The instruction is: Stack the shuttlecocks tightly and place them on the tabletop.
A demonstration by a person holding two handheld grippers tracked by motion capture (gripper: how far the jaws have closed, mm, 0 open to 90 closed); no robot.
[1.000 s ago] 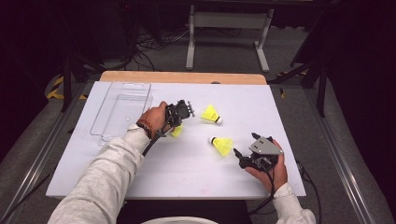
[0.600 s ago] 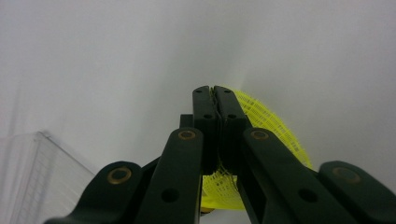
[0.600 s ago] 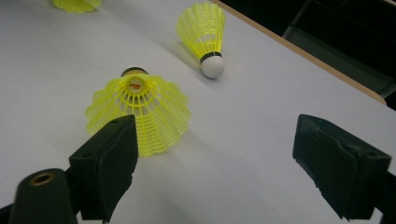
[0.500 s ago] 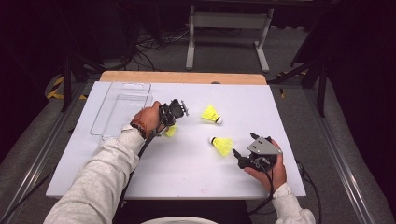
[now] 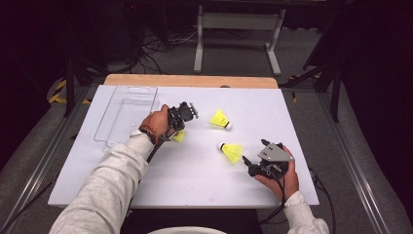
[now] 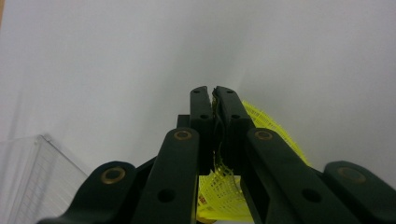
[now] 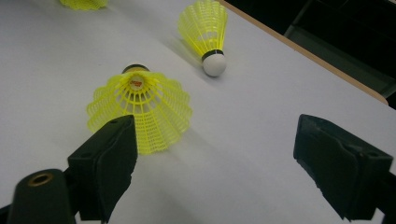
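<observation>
Clear plastic tray [image 5: 127,113] sits far left on the white surface [image 5: 195,170]. Since a second ago the left tool [image 5: 178,132] has drifted slightly towards it, clamped tight on a yellow mesh shuttlecock [image 6: 219,191], so probably binning it next. Its cork is hidden. Right tool [image 5: 249,163] gapes empty beside the second yellow shuttlecock [image 5: 232,151].

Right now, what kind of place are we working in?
Probably a lab or test-rig space, not a home: a white-topped table between metal floor rails, loose cables on grey flooring, dark surroundings.
</observation>
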